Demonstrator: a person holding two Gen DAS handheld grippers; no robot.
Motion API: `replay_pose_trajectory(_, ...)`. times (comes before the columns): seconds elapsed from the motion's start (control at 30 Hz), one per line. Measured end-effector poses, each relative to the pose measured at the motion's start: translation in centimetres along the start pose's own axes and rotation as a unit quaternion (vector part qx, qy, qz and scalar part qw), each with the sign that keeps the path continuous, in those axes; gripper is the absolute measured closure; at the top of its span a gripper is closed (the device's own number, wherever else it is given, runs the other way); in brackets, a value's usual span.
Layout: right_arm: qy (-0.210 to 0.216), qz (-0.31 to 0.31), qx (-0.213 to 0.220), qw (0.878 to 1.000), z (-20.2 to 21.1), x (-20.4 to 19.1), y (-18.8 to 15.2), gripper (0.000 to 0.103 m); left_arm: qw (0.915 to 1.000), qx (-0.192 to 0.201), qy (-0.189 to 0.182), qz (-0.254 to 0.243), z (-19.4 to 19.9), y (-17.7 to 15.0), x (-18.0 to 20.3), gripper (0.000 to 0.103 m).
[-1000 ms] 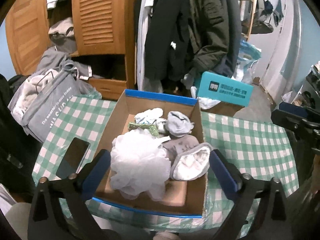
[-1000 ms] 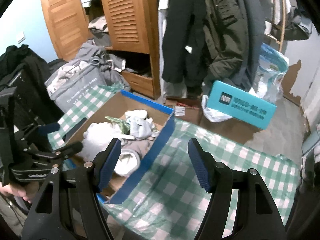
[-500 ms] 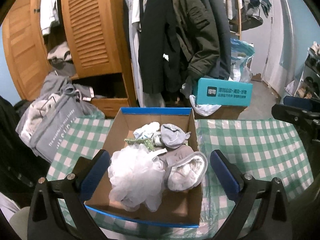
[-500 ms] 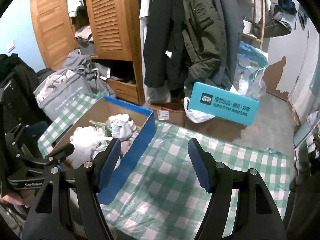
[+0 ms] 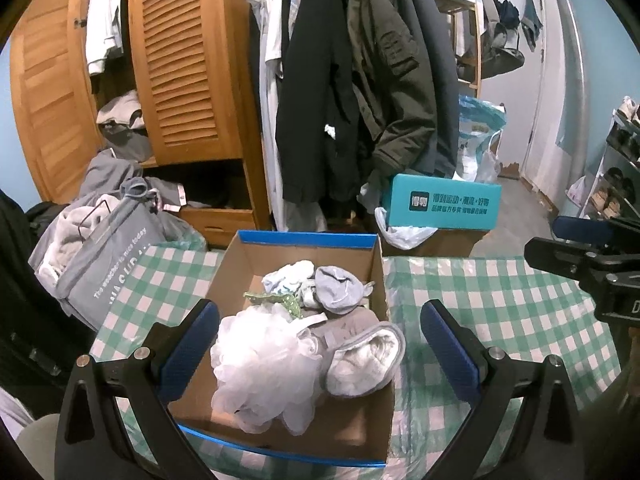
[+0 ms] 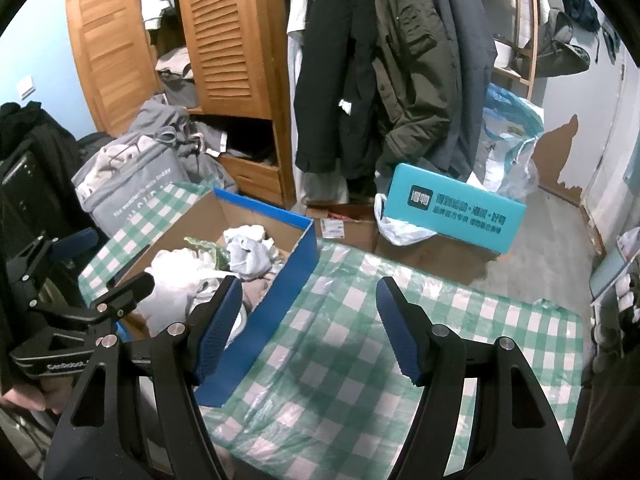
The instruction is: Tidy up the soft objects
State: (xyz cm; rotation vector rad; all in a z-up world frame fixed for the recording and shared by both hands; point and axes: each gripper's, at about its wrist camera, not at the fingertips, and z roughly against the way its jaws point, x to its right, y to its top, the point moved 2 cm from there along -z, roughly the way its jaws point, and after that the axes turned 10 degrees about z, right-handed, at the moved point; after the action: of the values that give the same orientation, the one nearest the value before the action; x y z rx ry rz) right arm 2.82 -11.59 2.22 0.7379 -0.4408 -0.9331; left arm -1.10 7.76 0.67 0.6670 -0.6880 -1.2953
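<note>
An open cardboard box (image 5: 236, 264) with blue edges sits on a green-checked tablecloth (image 5: 500, 304). It holds a white mesh bath pouf (image 5: 260, 360), a grey fleece-lined slipper (image 5: 360, 356), a grey sock bundle (image 5: 338, 288), pale socks (image 5: 288, 274) and a green strip (image 5: 276, 300). My left gripper (image 5: 320, 344) is open and empty above the box's near end. My right gripper (image 6: 308, 328) is open and empty over the cloth, right of the box (image 6: 280, 288).
A grey bag of clothes (image 5: 100, 248) leans at the table's left. A teal box (image 5: 444, 202) on cartons stands behind the table. Coats (image 5: 360, 80) and a wooden wardrobe (image 5: 180, 60) are at the back. A shoe rack (image 5: 616, 168) is at the right.
Both grippers have pulled back and tilted up, so the box looks smaller and lower and more of the room shows. The contents of the box have not moved.
</note>
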Motion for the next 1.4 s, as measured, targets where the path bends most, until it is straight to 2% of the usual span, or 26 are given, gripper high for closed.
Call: replay_pose_trajectory(1.4, 0.0, 0.001, 0.0, 1.0, -0.07, -0.21, 0.2, 0.034, 1.0, 0.001, -0.001, 0.003, 0.48, 0.08, -0.11, 0.001)
